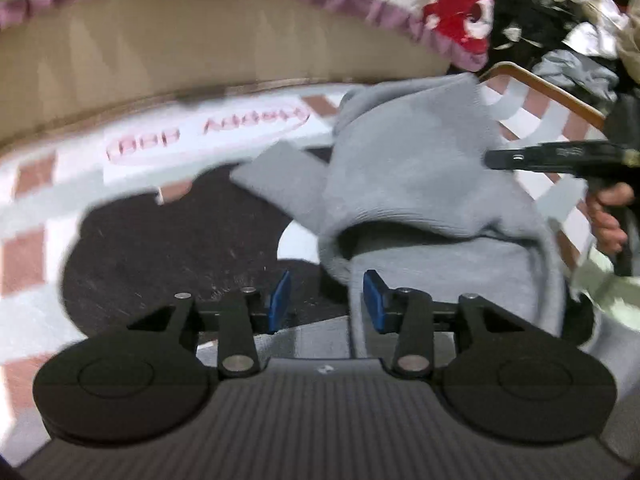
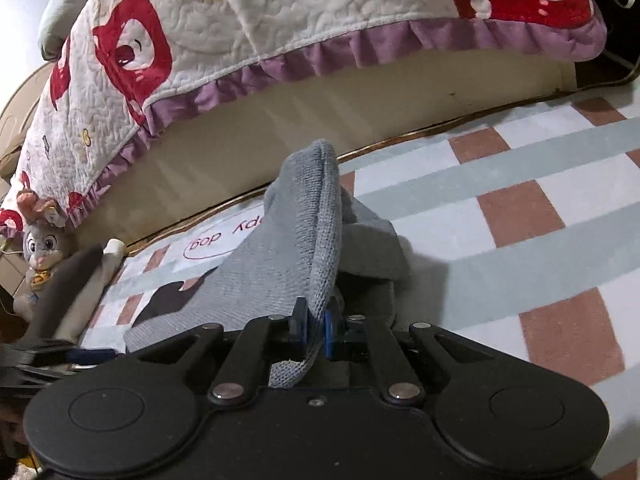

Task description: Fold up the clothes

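Observation:
A grey knit garment lies bunched on a checked rug. In the left wrist view my left gripper is open just above it. A fold of the grey cloth runs through the gap, and the blue pads stand clear of it. In the right wrist view my right gripper is shut on a ribbed edge of the grey garment, which rises in a ridge ahead of the fingers. The left wrist view also shows the right gripper at the right, with a hand on its handle.
A bed with a quilted cover, red bear prints and a purple frill runs along the rug's far side. A plush rabbit sits at its left foot. A heap of clothes and a brown rail lie to the right.

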`<state>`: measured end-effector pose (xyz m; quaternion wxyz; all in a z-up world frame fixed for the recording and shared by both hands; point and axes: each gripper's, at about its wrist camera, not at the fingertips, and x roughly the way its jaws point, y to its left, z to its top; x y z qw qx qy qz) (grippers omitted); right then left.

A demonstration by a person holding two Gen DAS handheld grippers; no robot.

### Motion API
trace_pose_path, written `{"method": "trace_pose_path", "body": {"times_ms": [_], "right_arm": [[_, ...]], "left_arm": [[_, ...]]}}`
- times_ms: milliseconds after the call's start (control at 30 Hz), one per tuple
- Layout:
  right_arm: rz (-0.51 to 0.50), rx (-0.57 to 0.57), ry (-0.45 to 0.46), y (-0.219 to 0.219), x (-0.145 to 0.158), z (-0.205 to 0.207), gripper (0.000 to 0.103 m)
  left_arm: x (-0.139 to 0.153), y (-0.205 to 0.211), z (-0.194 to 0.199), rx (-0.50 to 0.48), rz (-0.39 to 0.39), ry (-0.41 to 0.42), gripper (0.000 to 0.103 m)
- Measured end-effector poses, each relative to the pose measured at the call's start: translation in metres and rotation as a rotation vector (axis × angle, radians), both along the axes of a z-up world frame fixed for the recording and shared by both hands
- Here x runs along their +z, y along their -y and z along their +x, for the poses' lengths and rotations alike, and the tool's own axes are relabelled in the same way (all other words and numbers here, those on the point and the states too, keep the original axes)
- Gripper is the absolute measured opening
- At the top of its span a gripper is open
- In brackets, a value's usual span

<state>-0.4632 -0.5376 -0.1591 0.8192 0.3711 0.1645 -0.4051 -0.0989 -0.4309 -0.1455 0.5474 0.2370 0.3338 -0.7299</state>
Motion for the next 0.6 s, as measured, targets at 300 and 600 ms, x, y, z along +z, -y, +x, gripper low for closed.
{"method": "trace_pose_path", "body": {"times_ms": [300, 600], "right_arm": [[-0.065, 0.035, 0.164, -0.010, 0.018, -0.012, 0.009], [-0.057, 0.053, 0.208, -0.011, 0.030, -0.011, 0.025]], "left_arm": [[-0.031, 0.057, 0.001, 0.080, 0.038, -0.212, 0.010], [0.080, 0.011, 0.007, 0.311, -0.307, 0.112, 0.007]]}}
